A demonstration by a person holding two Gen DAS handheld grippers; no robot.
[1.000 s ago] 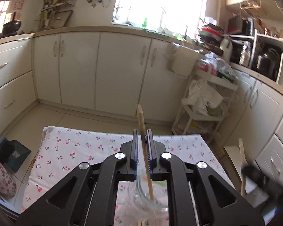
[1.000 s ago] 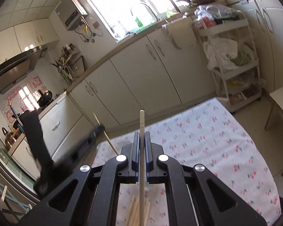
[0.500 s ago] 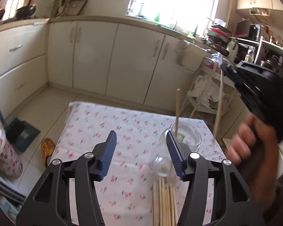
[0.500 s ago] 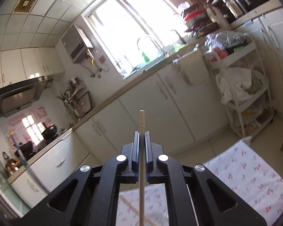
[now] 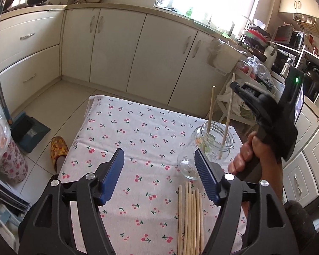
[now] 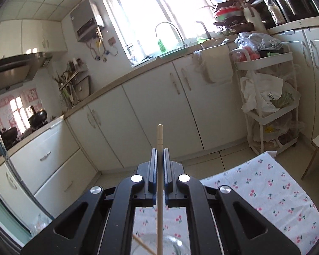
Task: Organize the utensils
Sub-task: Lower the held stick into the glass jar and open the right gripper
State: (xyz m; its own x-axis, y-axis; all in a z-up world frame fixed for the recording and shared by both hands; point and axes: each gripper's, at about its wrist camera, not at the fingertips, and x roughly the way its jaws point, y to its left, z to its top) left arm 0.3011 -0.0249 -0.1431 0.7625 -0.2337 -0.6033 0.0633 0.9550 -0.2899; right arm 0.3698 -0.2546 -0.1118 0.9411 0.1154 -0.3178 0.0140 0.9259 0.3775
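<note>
Cherry-print tabletop [image 5: 138, 131] carries a glass jar [image 5: 214, 142]; the right claw [image 6: 160, 161], clamped on an upright chopstick [image 6: 159, 170], hides its lower end. Left claw [image 5: 159, 170] is opening, empty.
</note>
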